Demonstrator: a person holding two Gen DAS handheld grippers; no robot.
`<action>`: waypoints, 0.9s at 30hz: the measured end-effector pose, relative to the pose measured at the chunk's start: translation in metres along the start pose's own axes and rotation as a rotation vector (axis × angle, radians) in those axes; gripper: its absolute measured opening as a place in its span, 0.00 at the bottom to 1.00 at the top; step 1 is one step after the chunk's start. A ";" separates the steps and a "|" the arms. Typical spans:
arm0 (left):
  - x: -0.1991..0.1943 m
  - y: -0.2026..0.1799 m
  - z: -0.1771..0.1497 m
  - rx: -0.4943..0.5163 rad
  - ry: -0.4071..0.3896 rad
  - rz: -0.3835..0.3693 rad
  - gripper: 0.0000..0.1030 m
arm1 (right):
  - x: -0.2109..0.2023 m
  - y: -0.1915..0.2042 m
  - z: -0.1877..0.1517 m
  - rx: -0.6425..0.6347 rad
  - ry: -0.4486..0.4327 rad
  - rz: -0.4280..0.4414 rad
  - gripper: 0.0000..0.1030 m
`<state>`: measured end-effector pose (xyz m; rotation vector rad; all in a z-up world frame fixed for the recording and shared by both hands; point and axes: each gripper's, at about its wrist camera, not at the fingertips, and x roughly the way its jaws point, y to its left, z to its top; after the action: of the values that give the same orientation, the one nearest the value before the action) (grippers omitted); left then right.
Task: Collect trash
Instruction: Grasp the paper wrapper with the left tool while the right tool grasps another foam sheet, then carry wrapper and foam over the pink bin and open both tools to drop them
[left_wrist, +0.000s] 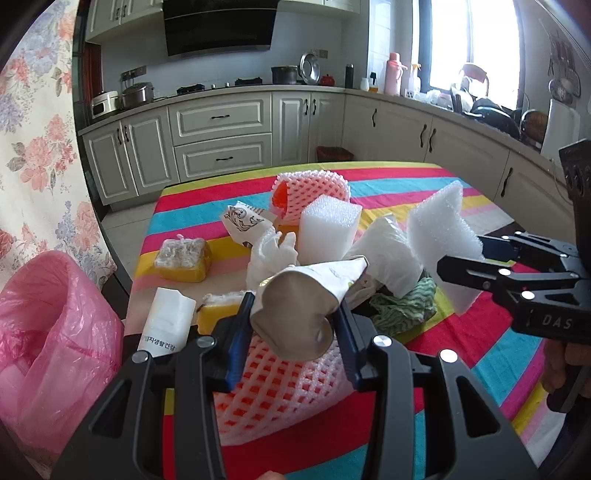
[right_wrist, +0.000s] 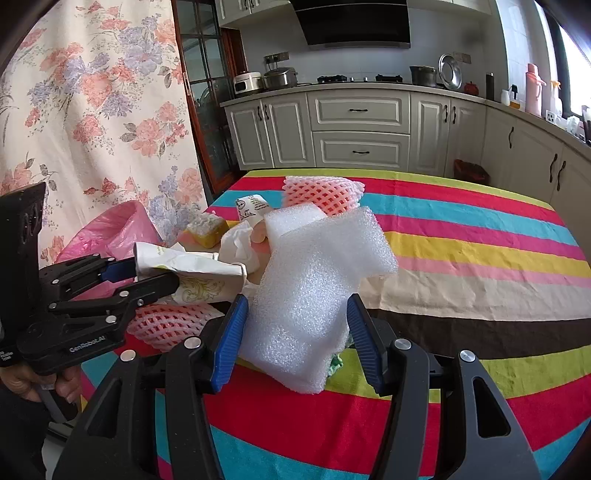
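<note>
Left gripper (left_wrist: 295, 314) pinches a crushed paper cup (left_wrist: 306, 295), light and flimsy; right gripper (right_wrist: 299, 325) squeezes a squishy white foam sheet (right_wrist: 317, 280) near its edge.

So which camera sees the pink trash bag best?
The left wrist view: the pink trash bag shows large at the table's left edge, its mouth open. The right wrist view shows only its top behind the left gripper.
</note>
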<state>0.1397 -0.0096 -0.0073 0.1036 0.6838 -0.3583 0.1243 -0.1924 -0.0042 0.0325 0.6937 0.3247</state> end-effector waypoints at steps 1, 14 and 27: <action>-0.003 -0.001 0.000 -0.006 -0.006 0.001 0.40 | -0.001 0.001 0.000 -0.002 -0.002 0.000 0.52; -0.051 0.022 0.000 -0.100 -0.098 0.096 0.40 | -0.008 0.016 0.013 -0.032 -0.030 0.018 0.52; -0.116 0.084 0.002 -0.226 -0.208 0.270 0.40 | -0.005 0.060 0.052 -0.107 -0.069 0.101 0.52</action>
<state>0.0882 0.1021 0.0658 -0.0564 0.4922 -0.0302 0.1365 -0.1327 0.0472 -0.0236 0.6069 0.4550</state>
